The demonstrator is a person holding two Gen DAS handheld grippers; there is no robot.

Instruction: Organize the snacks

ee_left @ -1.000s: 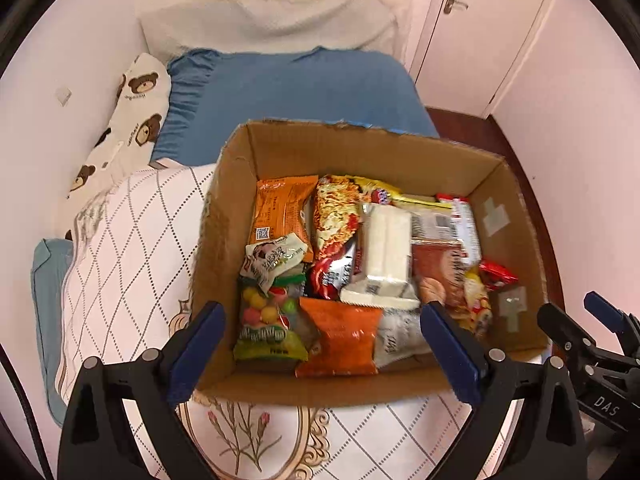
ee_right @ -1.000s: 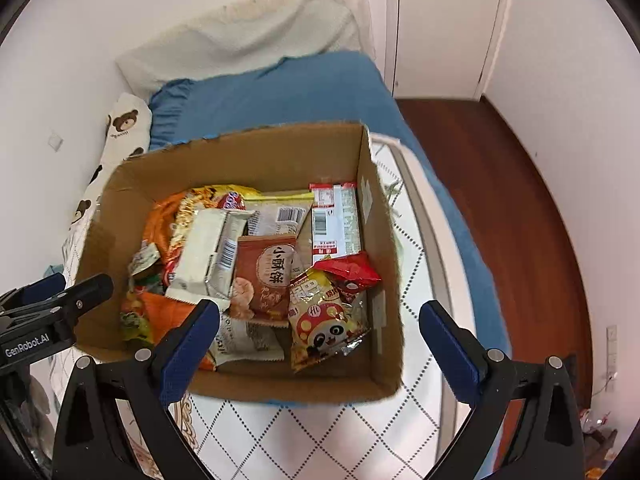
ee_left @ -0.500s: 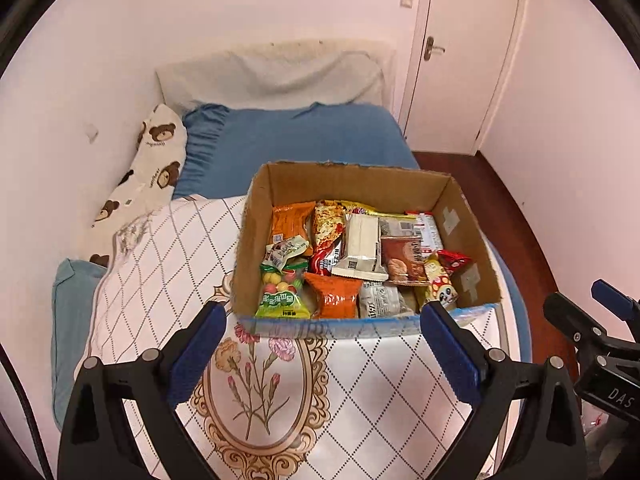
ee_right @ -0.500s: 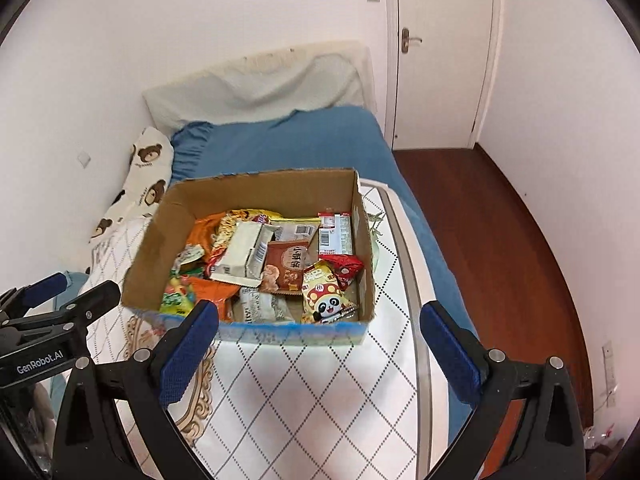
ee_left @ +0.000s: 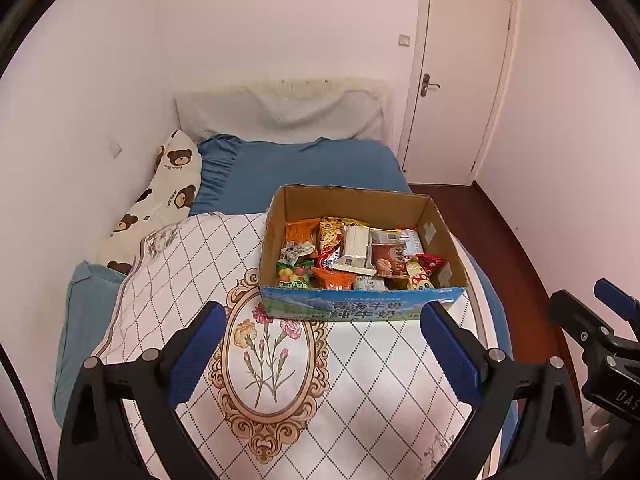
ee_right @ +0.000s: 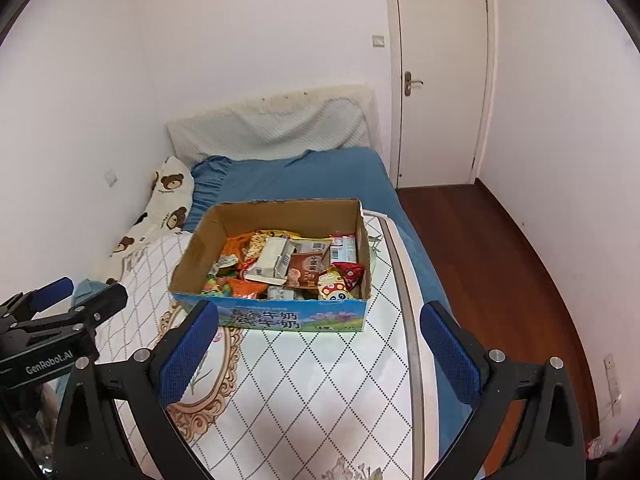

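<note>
Snacks: packets [ee_left: 352, 256] piled inside the cardboard box [ee_left: 360, 204], frame centre, gathered for tidy storage
Box: sits on the quilt [ee_left: 280, 380]
Left gripper [ee_left: 324, 356]: jaws apart, empty
Right gripper [ee_right: 320, 354]: jaws apart, empty
Judgement: task looks nearly finished

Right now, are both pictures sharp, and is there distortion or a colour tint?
Left wrist view: sharp, pinkish tint on walls, fisheye bends the white door. Right wrist view: sharp, cooler white, same bending; printing on the brown cardboard snack box shows clearly.
</note>
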